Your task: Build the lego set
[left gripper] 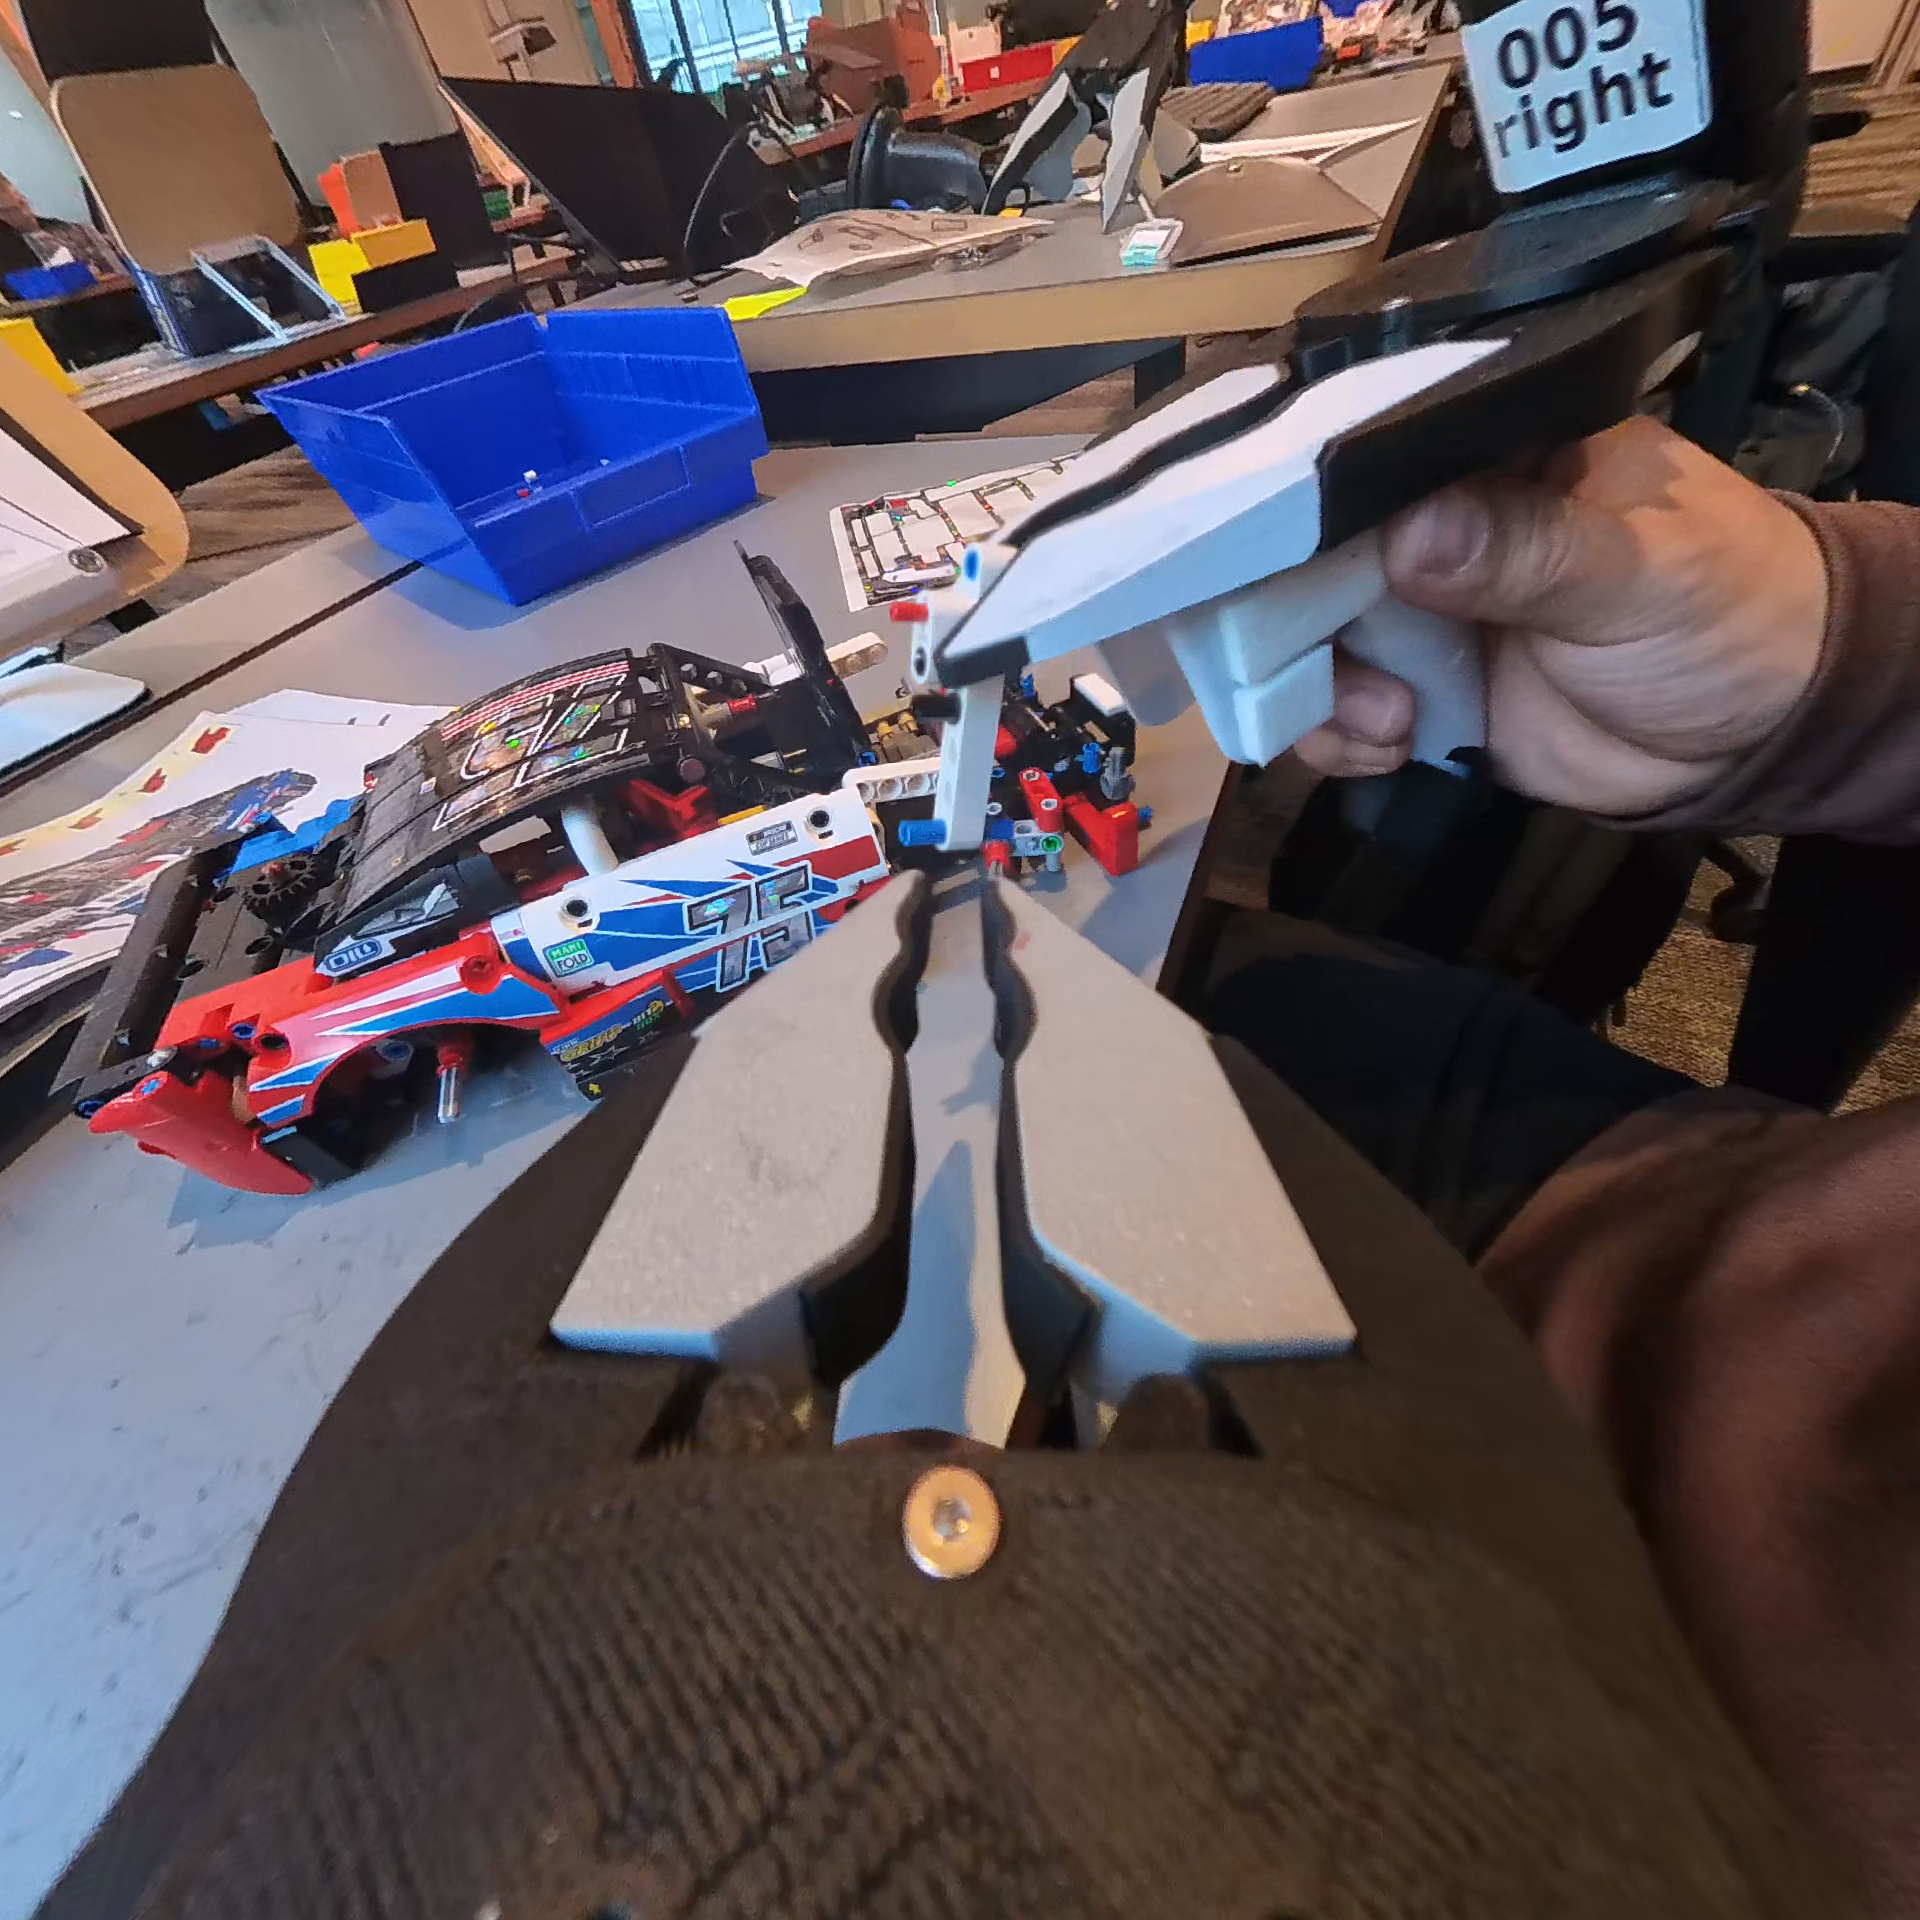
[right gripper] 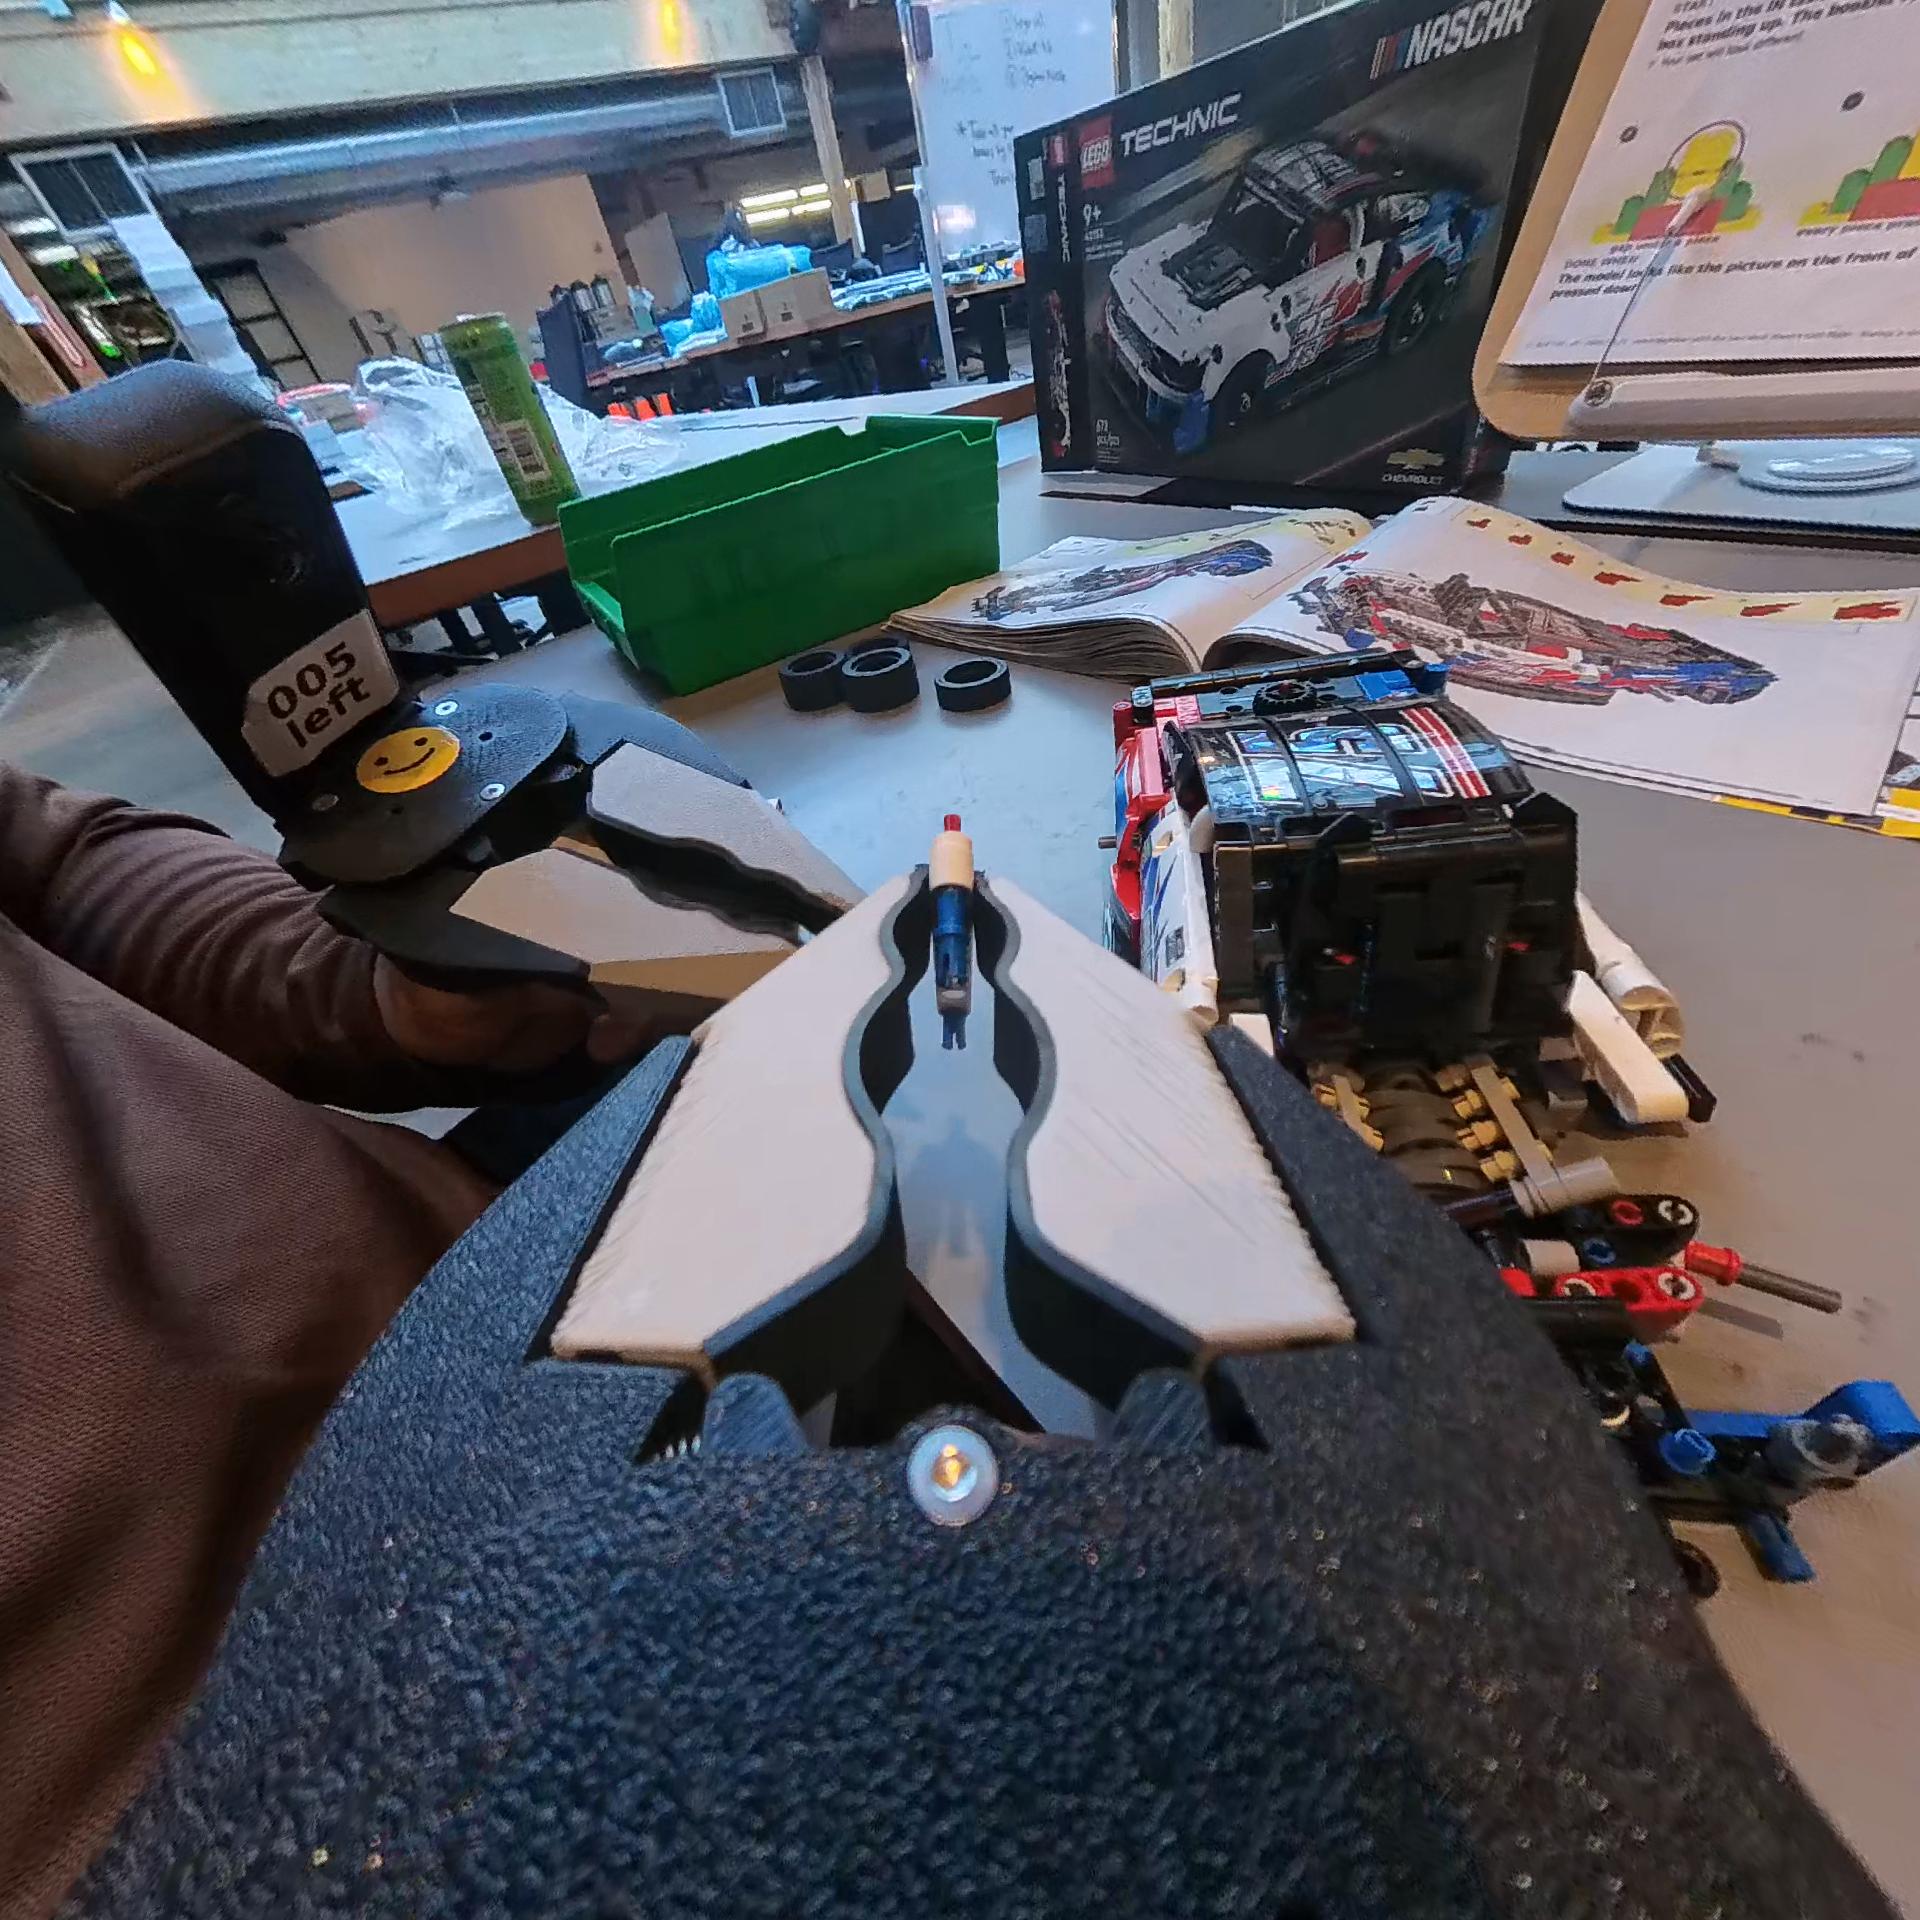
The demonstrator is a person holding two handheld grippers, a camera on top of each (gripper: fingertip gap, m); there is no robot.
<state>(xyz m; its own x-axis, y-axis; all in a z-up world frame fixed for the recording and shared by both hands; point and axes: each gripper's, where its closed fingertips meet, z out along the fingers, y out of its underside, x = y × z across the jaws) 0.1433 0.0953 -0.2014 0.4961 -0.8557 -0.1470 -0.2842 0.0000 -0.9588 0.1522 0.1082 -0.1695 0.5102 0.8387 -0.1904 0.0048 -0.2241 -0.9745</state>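
The right gripper pinches a white beam hanging long axis down, its foot just above the tips of the left gripper, whose fingers are nearly together on nothing I can make out, over the car on a grey table in a cluttered workshop

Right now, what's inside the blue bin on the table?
The blue bin looks nearly empty: only a couple of tiny pieces show on its floor. Its front wall hides the nearest strip of the floor, so more could sit there.
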